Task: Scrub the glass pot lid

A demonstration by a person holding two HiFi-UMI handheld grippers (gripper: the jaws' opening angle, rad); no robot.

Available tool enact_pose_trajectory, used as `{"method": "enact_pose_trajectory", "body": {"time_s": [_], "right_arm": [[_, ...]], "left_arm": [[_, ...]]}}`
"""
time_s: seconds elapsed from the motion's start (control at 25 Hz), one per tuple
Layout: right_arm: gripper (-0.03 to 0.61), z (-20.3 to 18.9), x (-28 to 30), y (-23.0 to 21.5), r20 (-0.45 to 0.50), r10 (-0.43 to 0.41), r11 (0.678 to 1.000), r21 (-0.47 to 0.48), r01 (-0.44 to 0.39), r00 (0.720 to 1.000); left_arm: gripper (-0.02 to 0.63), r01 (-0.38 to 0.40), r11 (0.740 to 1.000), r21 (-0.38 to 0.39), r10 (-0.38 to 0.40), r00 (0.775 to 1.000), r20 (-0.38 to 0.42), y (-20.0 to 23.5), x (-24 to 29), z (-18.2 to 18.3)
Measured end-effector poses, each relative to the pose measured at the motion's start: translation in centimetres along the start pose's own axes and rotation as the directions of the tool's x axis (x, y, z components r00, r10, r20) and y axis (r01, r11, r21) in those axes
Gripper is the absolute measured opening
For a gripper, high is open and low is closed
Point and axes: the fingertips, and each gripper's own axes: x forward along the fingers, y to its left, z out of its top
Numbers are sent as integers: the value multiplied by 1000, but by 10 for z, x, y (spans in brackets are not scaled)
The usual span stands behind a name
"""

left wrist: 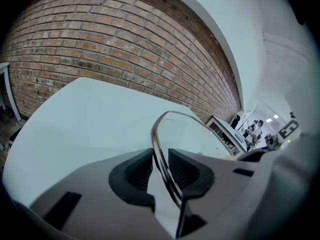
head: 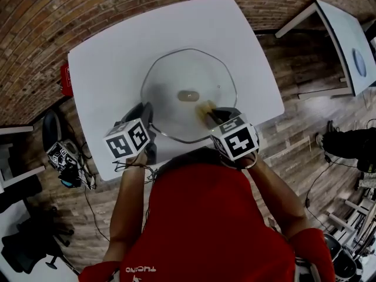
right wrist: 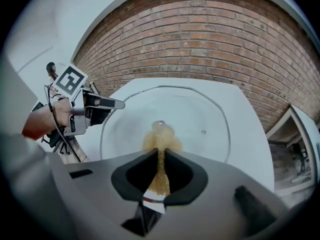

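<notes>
A large glass pot lid with a metal rim lies on the white table. My left gripper is shut on the lid's near-left rim, which runs between the two pads. My right gripper is shut on a yellow-brown scrub sponge that is squeezed thin between the jaws. The sponge's front end rests on the glass just right of the lid's centre knob. In the right gripper view the left gripper shows at the lid's left edge.
Brick wall stands behind the table. Another white table is at the upper right. A stool and cables sit on the wooden floor to the left. People stand far off in the left gripper view's right side.
</notes>
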Motion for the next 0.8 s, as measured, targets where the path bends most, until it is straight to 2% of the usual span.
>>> {"method": "enact_pose_trajectory", "body": {"time_s": [0.2,0.44,0.6,0.8], "right_arm": [[52,10,-7,-9,62,4,999,49,-7,998],[52,63,7,-14,187,-27,998,56,16,982],[52,89,29,-15,184,-43,998,48,35,982],[54,99,51,-13,157,-65,997,58,57,985]], "left_arm": [[104,-4,1000,-3,4,1000,-1,-1,0,-1],[103,-5,1000,0,5,1000,4,-2,-2,-2],[103,-9,1000,1,9,1000,5,-3,-2,-1],[104,-12,1000,8,12,1000,4,-2,-1,1]]}}
